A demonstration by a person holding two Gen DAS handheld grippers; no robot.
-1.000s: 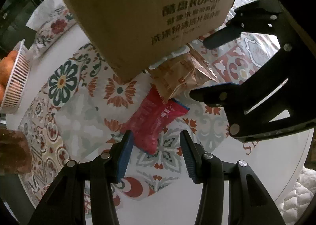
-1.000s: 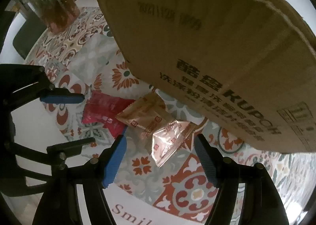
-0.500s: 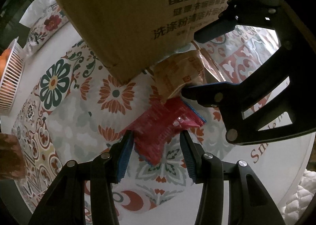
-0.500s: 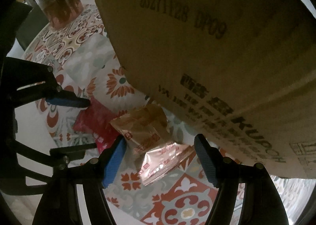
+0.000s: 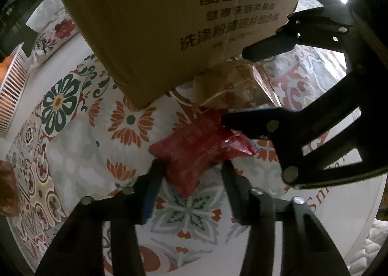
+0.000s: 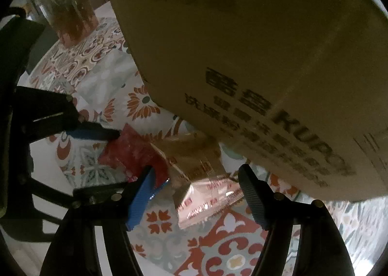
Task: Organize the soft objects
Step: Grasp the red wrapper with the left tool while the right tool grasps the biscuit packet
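Left gripper (image 5: 191,169) stands open astride the red packet (image 5: 194,152) on the table (image 5: 72,135). Just right, the tan packet (image 6: 203,171) lies ahead between the right gripper (image 6: 196,179)'s 2 open fingers.

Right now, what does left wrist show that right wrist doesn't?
Left wrist only: a white slatted basket holding something orange at the left edge, and a floral cushion behind it.

Right wrist only: a glass jar with brownish contents, top left.

Both: the cardboard box, the red packet between the left gripper's open fingers, the tan packet that the open right gripper straddles, and the patterned tablecloth.
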